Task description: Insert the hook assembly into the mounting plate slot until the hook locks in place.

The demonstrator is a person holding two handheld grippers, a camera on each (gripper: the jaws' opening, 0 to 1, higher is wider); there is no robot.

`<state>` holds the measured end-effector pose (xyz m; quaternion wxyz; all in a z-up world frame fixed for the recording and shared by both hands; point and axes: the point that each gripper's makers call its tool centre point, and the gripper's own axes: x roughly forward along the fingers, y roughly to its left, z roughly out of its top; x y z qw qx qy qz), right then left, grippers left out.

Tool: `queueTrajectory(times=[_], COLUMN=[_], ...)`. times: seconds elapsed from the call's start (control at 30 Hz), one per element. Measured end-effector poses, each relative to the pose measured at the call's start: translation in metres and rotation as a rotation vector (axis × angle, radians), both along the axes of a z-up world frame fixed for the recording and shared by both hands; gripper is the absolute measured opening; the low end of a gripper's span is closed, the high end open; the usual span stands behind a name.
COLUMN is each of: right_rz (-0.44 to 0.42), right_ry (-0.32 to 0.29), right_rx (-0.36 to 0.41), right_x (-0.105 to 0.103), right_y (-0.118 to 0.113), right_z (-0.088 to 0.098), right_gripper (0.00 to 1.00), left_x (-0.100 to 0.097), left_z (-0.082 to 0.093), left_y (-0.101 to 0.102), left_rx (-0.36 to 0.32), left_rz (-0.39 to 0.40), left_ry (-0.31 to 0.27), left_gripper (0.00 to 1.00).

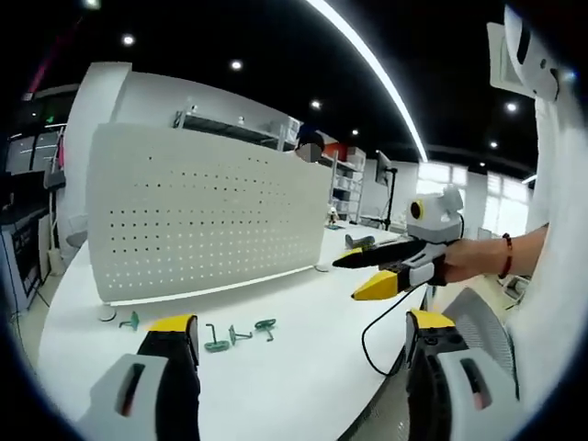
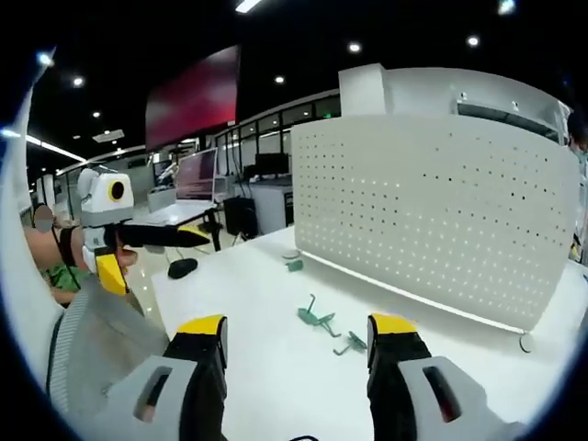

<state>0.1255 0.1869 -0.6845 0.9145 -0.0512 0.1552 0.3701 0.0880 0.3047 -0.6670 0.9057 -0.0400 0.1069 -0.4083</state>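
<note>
A white perforated mounting plate point(image 1: 211, 216) stands upright on the white table point(image 1: 303, 367). Several small green hook pieces point(image 1: 241, 334) lie on the table in front of it, one more point(image 1: 129, 321) near its left foot. My left gripper point(image 1: 301, 323) is open and empty, hanging short of the hooks. The right gripper point(image 1: 349, 278) comes in from the right, open and empty, held by a hand above the table edge. In the right gripper view the plate point(image 2: 432, 211) rises behind the hooks point(image 2: 317, 317), my right gripper point(image 2: 298, 324) is open, and the left gripper point(image 2: 161, 260) hovers at the left.
The plate rests on round feet point(image 1: 107, 313) point(image 2: 525, 342). A black cable point(image 1: 366, 342) hangs off the table's right edge. A dark rounded object point(image 2: 182, 267) sits on the table at the left. Shelving point(image 1: 344, 184) and desks with monitors point(image 2: 197, 175) fill the background.
</note>
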Motion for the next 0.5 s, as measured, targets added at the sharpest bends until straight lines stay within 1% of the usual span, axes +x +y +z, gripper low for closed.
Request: queueTrajectory(times=[0.1, 0.17, 0.3, 0.5], right_rz=[0.015, 0.015, 0.034, 0.070], right_ry=[-0.003, 0.007, 0.048, 0.055], right_rx=[-0.007, 0.001, -0.025, -0.039], right_x=[0.002, 0.005, 0.008, 0.014], right_y=[-0.004, -0.007, -0.012, -0.015], right_z=[-0.003, -0.007, -0.020, -0.027], right_gripper=[0.61, 0.60, 0.57, 0.55], left_x=[-0.005, -0.006, -0.007, -0.008], left_z=[0.005, 0.003, 0.004, 0.004], left_y=[-0.010, -0.013, -0.014, -0.019], left_rx=[-0.013, -0.006, 0.004, 0.023], left_rz=[-0.007, -0.006, 0.017, 0.040], left_ry=[-0.014, -0.005, -0.002, 0.008], left_gripper=[0.96, 0.96, 0.96, 0.96])
